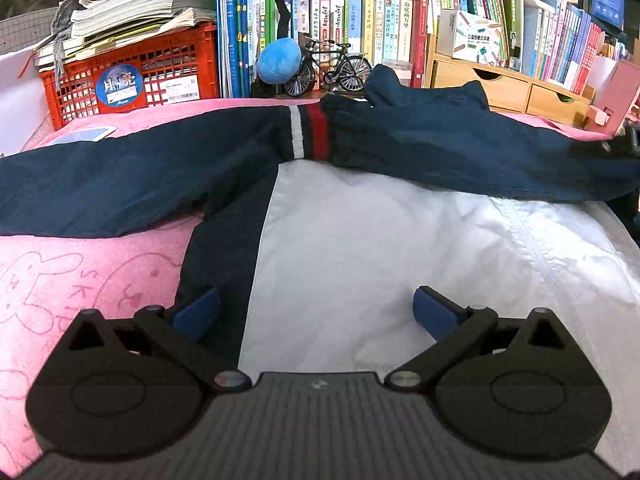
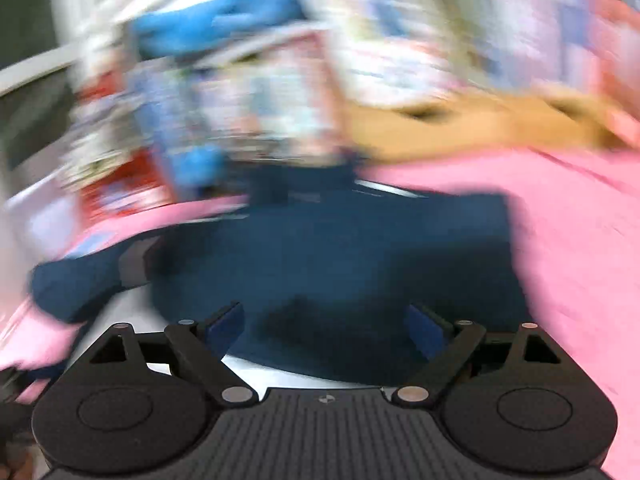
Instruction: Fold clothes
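A navy and white jacket (image 1: 380,248) lies spread on a pink rabbit-print towel (image 1: 60,280). Its left sleeve (image 1: 120,184) reaches out to the left. The other navy sleeve (image 1: 460,152) is folded across the chest, and its white and red striped cuff (image 1: 308,132) sits near the middle. My left gripper (image 1: 316,304) stands open just above the white front panel, holding nothing. The right wrist view is heavily blurred. There my right gripper (image 2: 325,320) is open over navy fabric (image 2: 340,248), with nothing pressed between its pads.
Behind the towel stand a red crate (image 1: 132,72) stacked with papers, rows of books (image 1: 360,12), a blue plush ball (image 1: 279,60), a model bicycle (image 1: 328,68) and wooden drawers (image 1: 508,88). A flat pale blue item (image 1: 84,135) lies on the towel's far left.
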Demonstrator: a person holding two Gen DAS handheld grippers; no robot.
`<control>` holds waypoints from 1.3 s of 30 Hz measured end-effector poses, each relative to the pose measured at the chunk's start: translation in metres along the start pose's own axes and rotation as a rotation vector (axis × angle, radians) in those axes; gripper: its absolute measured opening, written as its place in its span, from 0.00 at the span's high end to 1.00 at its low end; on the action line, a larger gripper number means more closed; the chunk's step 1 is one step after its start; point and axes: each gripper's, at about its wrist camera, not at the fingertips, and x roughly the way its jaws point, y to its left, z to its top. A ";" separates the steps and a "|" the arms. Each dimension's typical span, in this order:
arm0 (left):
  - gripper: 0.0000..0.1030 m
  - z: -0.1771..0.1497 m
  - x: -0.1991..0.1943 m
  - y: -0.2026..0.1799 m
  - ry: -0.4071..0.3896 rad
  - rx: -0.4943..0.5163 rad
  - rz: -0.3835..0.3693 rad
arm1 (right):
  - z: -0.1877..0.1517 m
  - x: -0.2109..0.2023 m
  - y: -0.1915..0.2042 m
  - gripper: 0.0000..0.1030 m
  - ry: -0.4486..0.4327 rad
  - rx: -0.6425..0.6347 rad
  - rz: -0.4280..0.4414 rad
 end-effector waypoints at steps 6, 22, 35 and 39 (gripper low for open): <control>0.00 0.000 0.000 0.000 0.000 0.002 0.002 | -0.007 -0.016 -0.002 0.17 -0.012 0.035 -0.038; 0.00 0.002 -0.036 0.006 0.084 -0.034 -0.038 | -0.113 -0.127 0.093 0.00 -0.159 -0.340 -0.153; 0.00 -0.037 -0.105 -0.029 0.142 0.127 -0.059 | -0.193 -0.186 0.111 0.00 -0.124 -0.365 -0.172; 0.00 -0.048 -0.114 -0.029 0.149 0.123 -0.058 | -0.205 -0.195 0.116 0.00 -0.112 -0.360 -0.177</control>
